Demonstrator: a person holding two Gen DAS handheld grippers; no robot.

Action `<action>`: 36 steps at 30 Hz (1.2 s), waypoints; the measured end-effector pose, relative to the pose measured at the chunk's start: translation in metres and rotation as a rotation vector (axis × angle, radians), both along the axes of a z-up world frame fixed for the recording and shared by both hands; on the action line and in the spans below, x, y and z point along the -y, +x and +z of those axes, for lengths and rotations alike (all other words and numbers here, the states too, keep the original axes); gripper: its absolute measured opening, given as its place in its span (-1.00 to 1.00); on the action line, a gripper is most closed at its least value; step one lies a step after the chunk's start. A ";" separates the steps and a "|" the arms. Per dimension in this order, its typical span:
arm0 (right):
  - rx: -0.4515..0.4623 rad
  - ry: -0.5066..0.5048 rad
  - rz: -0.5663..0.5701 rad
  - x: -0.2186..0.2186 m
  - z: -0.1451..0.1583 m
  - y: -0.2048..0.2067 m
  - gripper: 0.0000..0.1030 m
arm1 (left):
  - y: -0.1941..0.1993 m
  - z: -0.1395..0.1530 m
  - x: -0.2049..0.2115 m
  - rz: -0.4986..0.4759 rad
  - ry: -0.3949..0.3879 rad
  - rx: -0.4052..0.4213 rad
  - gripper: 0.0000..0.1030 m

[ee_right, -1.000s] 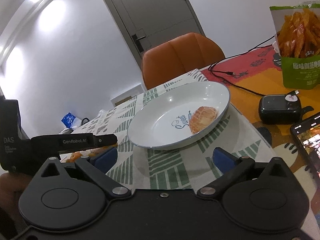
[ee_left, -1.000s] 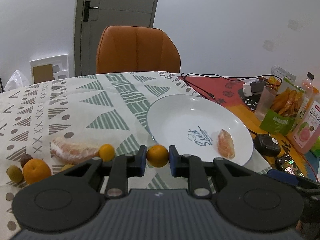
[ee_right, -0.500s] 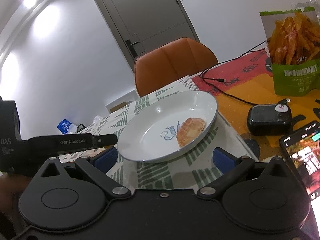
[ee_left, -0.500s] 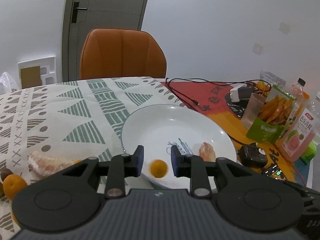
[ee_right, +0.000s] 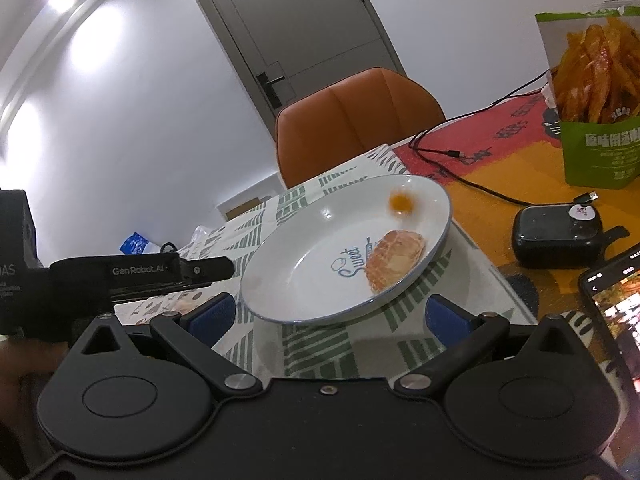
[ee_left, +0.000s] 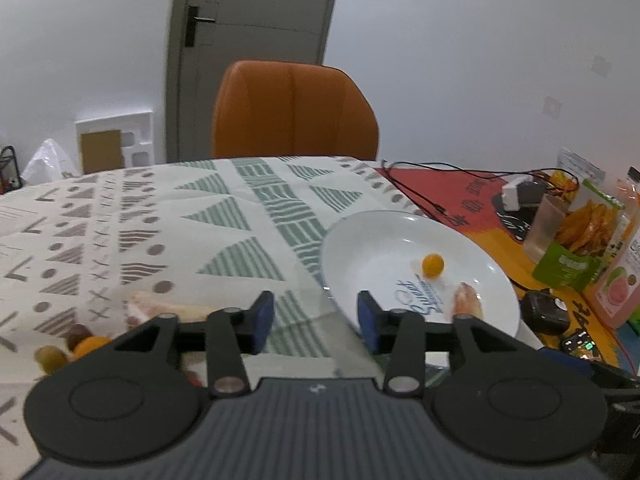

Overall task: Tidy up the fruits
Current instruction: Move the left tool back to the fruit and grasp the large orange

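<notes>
A small orange fruit (ee_left: 433, 265) lies loose in the white plate (ee_left: 372, 240), blurred in the right wrist view (ee_right: 401, 201). A peeled pomelo segment (ee_right: 394, 260) rests near the plate's rim (ee_right: 280, 312). My left gripper (ee_left: 316, 320) hovers at the plate's near-left edge, its jaws opening with nothing between them. My right gripper (ee_right: 328, 316) stands wide open in front of the plate, holding nothing. Another pomelo piece (ee_left: 160, 312), an orange (ee_left: 90, 346) and small brownish fruits (ee_left: 50, 356) lie on the patterned cloth at the left, partly hidden by the left gripper.
An orange chair (ee_left: 296, 112) stands behind the table. To the right are a black cable (ee_left: 420, 196), a snack bag (ee_right: 596, 100), a pink juice bottle (ee_left: 620, 280), a black box (ee_right: 558, 236) and a phone (ee_right: 616, 304).
The left gripper carried the small orange fruit from the cloth to over the plate, then opened; the fruit now lies in the plate. The left view swung back leftward. The right gripper stayed put.
</notes>
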State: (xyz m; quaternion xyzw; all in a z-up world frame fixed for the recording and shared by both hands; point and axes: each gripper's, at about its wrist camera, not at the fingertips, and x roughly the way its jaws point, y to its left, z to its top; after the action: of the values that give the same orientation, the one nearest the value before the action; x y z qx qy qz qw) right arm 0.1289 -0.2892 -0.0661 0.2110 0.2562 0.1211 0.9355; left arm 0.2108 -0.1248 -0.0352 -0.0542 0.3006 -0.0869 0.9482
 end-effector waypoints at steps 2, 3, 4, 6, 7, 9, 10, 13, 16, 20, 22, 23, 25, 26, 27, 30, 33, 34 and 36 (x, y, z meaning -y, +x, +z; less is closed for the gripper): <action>0.004 -0.001 0.004 -0.003 0.002 -0.001 0.99 | -0.004 0.002 -0.007 0.012 0.000 0.007 0.01; 0.006 -0.003 0.005 -0.004 0.003 -0.001 0.99 | -0.006 0.003 -0.011 0.019 0.001 0.009 0.05; 0.008 -0.004 0.006 -0.006 0.003 -0.002 0.99 | -0.008 0.004 -0.014 0.026 0.002 0.010 0.08; 0.010 -0.004 0.010 -0.009 0.005 -0.002 0.99 | -0.012 0.005 -0.022 0.042 0.004 0.015 0.15; 0.011 -0.005 0.013 -0.011 0.005 -0.002 0.99 | -0.015 0.006 -0.027 0.053 0.006 0.018 0.20; 0.014 -0.008 0.019 -0.015 0.007 -0.002 0.99 | -0.019 0.008 -0.034 0.070 0.008 0.023 0.29; 0.017 -0.010 0.022 -0.018 0.008 -0.003 0.99 | -0.022 0.008 -0.037 0.079 0.011 0.025 0.34; 0.023 -0.011 0.031 -0.024 0.011 -0.003 0.99 | -0.030 0.010 -0.049 0.103 0.014 0.036 0.40; 0.030 -0.017 0.042 -0.031 0.014 -0.004 0.99 | -0.037 0.011 -0.060 0.128 0.015 0.041 0.44; 0.032 -0.023 0.065 -0.041 0.015 -0.003 0.99 | -0.042 0.012 -0.074 0.164 0.011 0.047 0.46; 0.035 -0.028 0.078 -0.047 0.016 -0.004 0.99 | -0.045 0.012 -0.081 0.182 0.003 0.045 0.46; 0.036 -0.032 0.084 -0.050 0.016 -0.005 0.99 | -0.047 0.012 -0.084 0.191 0.000 0.044 0.46; 0.039 -0.041 0.095 -0.056 0.017 -0.005 0.99 | -0.049 0.010 -0.090 0.202 -0.004 0.041 0.46; 0.039 -0.044 0.099 -0.059 0.017 -0.005 0.99 | -0.052 0.008 -0.092 0.207 -0.007 0.041 0.46; 0.039 -0.045 0.103 -0.061 0.017 -0.006 0.98 | -0.053 0.007 -0.095 0.211 -0.009 0.041 0.46; 0.038 -0.052 0.118 -0.069 0.016 -0.005 0.96 | -0.057 0.002 -0.103 0.232 -0.012 0.037 0.46; 0.027 -0.062 0.139 -0.077 0.015 -0.003 0.84 | -0.060 -0.004 -0.109 0.253 -0.036 0.024 0.46; 0.022 -0.065 0.148 -0.080 0.015 -0.002 0.83 | -0.061 -0.006 -0.110 0.255 -0.039 0.021 0.46; 0.012 -0.066 0.166 -0.085 0.013 -0.002 0.78 | -0.062 -0.010 -0.110 0.253 -0.043 0.009 0.46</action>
State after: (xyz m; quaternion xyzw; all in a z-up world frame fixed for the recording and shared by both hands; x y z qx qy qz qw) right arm 0.1272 -0.2042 -0.0533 0.1571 0.2711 0.1911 0.9302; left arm 0.1486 -0.0145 -0.0455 -0.1118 0.2851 0.0269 0.9516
